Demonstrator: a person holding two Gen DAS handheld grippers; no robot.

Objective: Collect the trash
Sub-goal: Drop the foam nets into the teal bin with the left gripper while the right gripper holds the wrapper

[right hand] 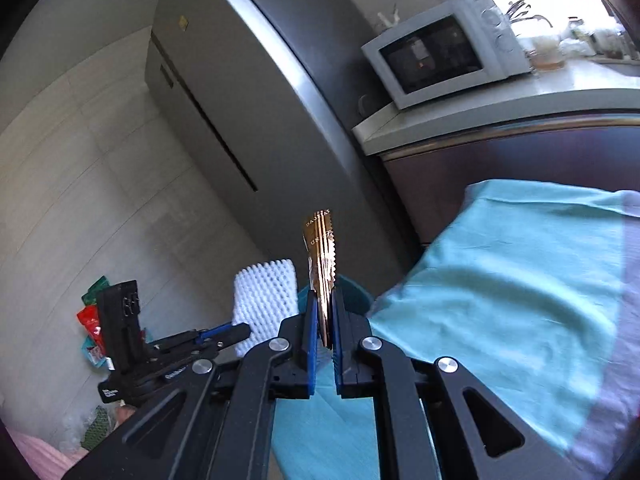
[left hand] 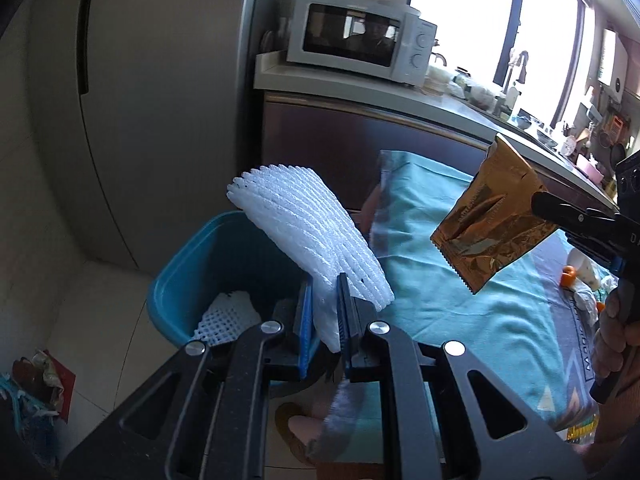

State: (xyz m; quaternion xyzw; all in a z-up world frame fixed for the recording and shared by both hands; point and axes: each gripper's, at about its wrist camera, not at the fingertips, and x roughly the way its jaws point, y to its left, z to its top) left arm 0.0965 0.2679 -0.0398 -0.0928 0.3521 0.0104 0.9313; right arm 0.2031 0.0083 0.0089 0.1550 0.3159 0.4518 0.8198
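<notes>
trash is in both our grippers. our left gripper [left hand: 324, 300] has its blue pads closed on a white foam net sleeve [left hand: 308, 232], which sticks up and fans out to the upper left above the jaws. just below and beyond it sits a blue bin [left hand: 192, 276] on the pale floor, with another piece of white foam netting [left hand: 226, 316] lying inside it. in the left wrist view our right gripper [left hand: 538, 204] comes in from the right edge, a hand [left hand: 616, 328] on its grip, and it pinches a golden foil wrapper [left hand: 488, 228] by one edge; the wrapper hangs in the air over a table covered with a teal cloth [left hand: 460, 300].

from the right wrist view we see that wrapper [right hand: 322, 272] edge-on, standing upright between nearly shut blue pads of the right gripper [right hand: 324, 320]. the left gripper [right hand: 240, 334] is just to the left of it, the foam sleeve [right hand: 266, 300] clamped at its tip. the bin's rim [right hand: 352, 286] peeks out behind the wrapper, beside the corner of the cloth [right hand: 500, 280].

a grey fridge [right hand: 248, 92] stands behind the bin, and a white microwave [left hand: 360, 40] sits on the counter [left hand: 360, 88] next to it. small oranges [left hand: 567, 278] lie far along the cloth.
</notes>
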